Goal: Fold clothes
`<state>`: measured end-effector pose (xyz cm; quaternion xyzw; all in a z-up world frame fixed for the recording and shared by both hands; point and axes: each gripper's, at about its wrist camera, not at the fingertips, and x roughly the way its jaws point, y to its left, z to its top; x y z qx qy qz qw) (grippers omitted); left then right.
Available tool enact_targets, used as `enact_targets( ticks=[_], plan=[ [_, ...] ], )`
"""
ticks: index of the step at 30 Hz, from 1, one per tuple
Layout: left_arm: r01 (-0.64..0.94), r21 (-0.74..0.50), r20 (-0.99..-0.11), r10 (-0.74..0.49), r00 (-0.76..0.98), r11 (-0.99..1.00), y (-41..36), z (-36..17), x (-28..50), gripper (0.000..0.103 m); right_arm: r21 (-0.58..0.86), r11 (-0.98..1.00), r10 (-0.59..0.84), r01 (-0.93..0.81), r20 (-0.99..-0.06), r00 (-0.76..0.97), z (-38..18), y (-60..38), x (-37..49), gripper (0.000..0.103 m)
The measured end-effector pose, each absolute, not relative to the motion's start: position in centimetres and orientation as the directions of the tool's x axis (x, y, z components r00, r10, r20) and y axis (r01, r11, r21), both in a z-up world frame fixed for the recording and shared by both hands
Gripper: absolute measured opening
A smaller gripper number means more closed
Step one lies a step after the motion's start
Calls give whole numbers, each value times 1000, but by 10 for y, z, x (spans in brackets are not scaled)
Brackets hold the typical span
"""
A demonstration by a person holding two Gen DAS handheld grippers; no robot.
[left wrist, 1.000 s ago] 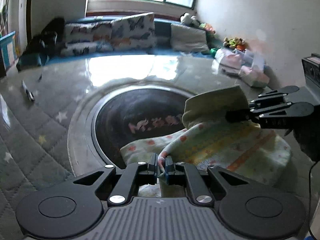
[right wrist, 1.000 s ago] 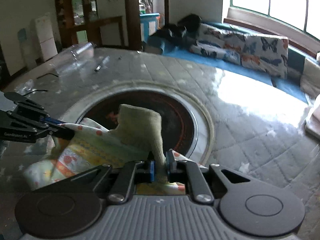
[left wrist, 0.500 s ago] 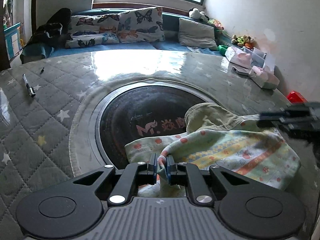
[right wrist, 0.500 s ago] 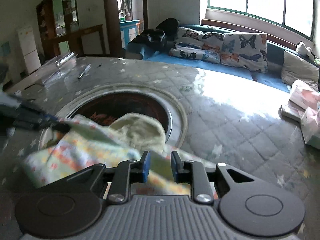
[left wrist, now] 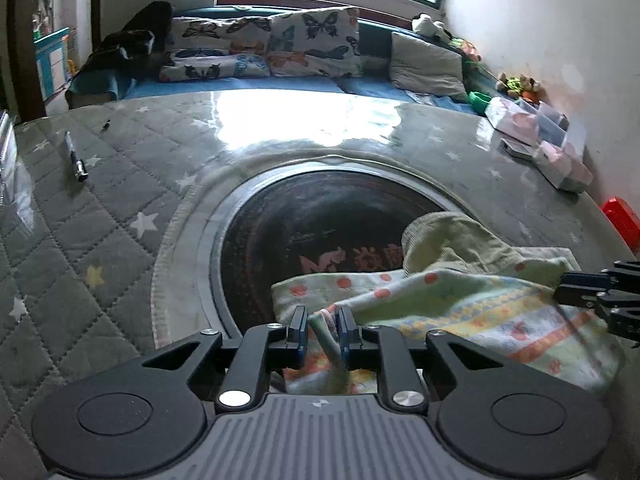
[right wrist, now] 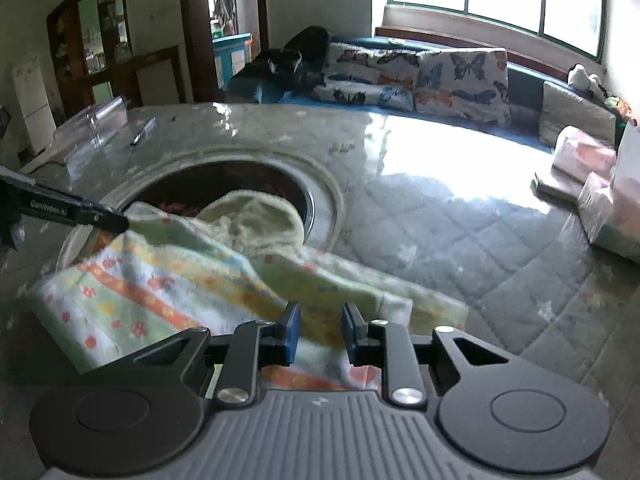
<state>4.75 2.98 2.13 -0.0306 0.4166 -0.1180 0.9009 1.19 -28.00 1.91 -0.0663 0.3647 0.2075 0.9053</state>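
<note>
A small patterned garment point(left wrist: 460, 304) with a pale green hood point(left wrist: 448, 240) lies folded over on the quilted table, partly over the dark round inset point(left wrist: 312, 232). My left gripper point(left wrist: 322, 326) has its jaws parted a little, with a fold of the garment's edge between them. My right gripper point(right wrist: 319, 326) is open and empty just above the garment point(right wrist: 168, 284). The right gripper's tips show at the right edge of the left wrist view point(left wrist: 600, 292), at the garment's far corner. The left gripper shows at the left edge of the right wrist view point(right wrist: 64, 210).
A pen point(left wrist: 76, 156) lies on the table at far left. Boxes and packets point(left wrist: 552, 148) sit along the right wall, with a red object point(left wrist: 622, 220) near the edge. A cushioned bench point(left wrist: 280, 52) runs behind the table. A clear plastic box point(right wrist: 96, 120) stands at back left.
My right gripper let go of the hood, opened wider and drew back to the garment's near edge. The hood dropped flat onto the garment. My left gripper's jaws parted slightly around the cloth.
</note>
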Motion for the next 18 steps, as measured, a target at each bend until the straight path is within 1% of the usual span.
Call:
enact_targets(
  ticks=[5, 10, 12, 14, 18],
  plan=[
    [160, -148, -741, -217, 635, 976, 32, 23, 54, 20, 63, 898, 363, -436, -667, 651, 23, -275, 22, 22],
    [153, -129, -735, -198, 649, 980, 31, 26, 57, 19, 30, 899, 334, -436, -692, 640, 8, -262, 34, 23],
    [148, -127, -722, -194, 664, 981, 32, 32, 56, 18, 47, 908, 331, -416, -691, 643, 7, -264, 39, 25],
    [162, -138, -703, -212, 678, 977, 32, 40, 52, 18, 48, 912, 328, -408, -683, 652, 10, -264, 40, 27],
    [245, -158, -672, -286, 683, 957, 14, 54, 41, 18, 47, 903, 348, -426, -661, 665, 21, -261, 36, 27]
  ],
)
